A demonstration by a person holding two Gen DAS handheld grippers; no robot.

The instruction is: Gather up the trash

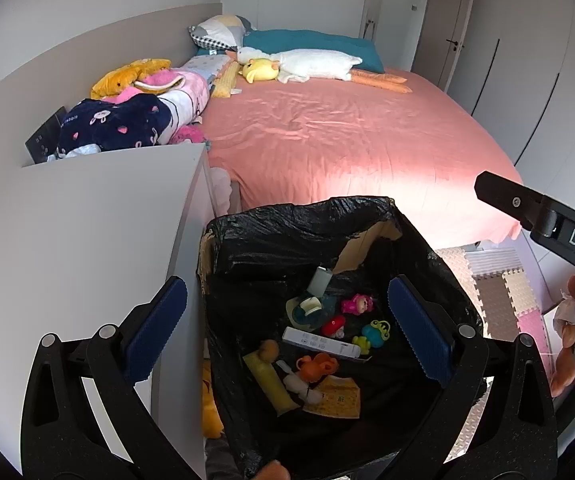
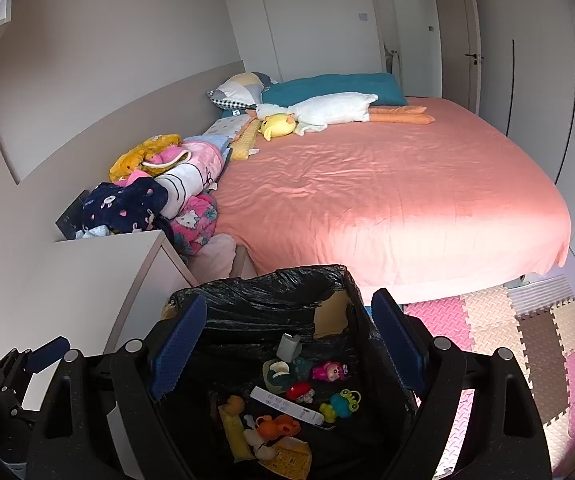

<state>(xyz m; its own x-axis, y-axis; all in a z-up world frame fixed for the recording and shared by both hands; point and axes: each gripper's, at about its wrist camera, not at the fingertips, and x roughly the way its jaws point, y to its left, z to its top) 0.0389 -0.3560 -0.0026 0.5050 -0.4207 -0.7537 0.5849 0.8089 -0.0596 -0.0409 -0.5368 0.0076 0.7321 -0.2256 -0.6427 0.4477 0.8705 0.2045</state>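
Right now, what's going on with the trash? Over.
Left gripper open, empty. Right gripper open, empty. Both above the trash bin; toys and scraps already inside. Nothing in the way.

foam mat (image 2: pixel 527 340) cut off, bin (image 1: pixel 287 220) base hidden

Pink bed (image 2: pixel 387 200), white goose plush (image 2: pixel 327 110)

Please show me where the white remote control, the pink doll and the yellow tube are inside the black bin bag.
white remote control (image 1: pixel 319 341): left wrist view, middle of its body.
pink doll (image 1: pixel 357 304): left wrist view, its head.
yellow tube (image 1: pixel 267 380): left wrist view, middle of its length.
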